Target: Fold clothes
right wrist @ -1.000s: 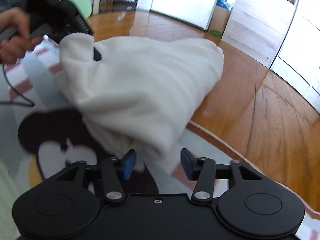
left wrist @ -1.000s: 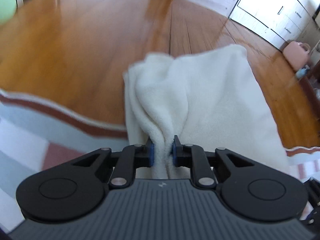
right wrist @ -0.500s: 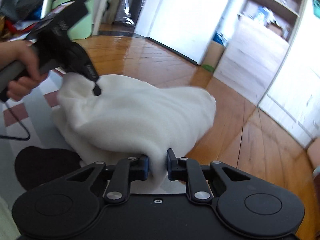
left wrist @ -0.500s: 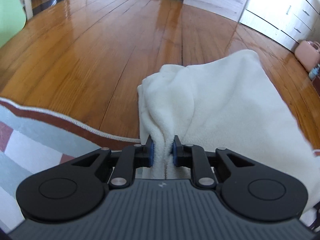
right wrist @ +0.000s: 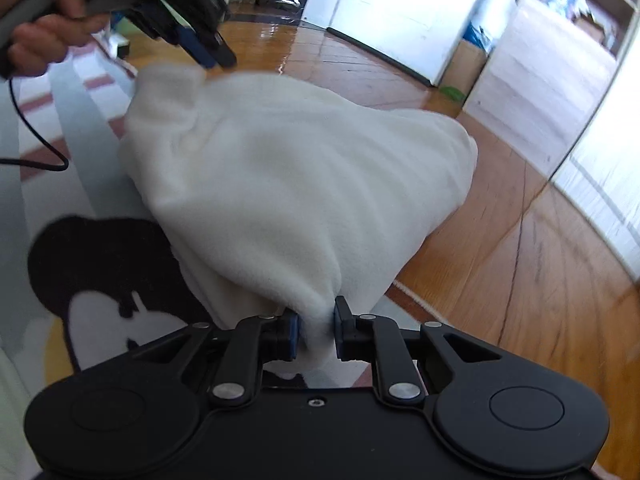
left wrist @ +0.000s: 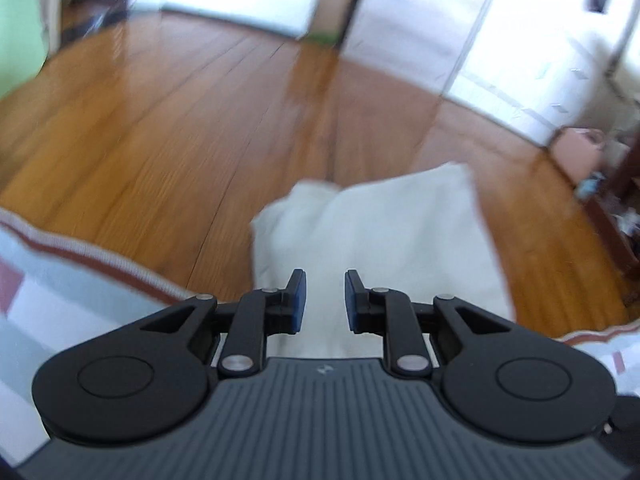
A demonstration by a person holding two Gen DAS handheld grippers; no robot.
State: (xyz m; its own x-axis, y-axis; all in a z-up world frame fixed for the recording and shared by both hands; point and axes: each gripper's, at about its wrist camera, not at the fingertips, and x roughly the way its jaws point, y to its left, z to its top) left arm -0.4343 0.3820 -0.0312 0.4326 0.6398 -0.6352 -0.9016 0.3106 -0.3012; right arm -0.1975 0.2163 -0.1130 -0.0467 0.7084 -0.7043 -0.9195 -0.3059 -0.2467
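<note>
So, my right fingers (right wrist: 290, 332) are clamped on a bunched corner of the white fleece (right wrist: 304, 168). My left fingers (left wrist: 298, 300) sit apart with nothing pinched, hovering just above its far corner. The fleece is humped across the edge of the rug (right wrist: 60, 128), with part spilling onto the wooden floor (right wrist: 520, 264). I'd say the trick here is a left grab right at the edge, one layer only. Then pull both corners apart so the hump flattens before any fold. The long axis seems to run between my two sets of fingers, near-right to far-left in the right camera, but it's too bunched to be sure.
</note>
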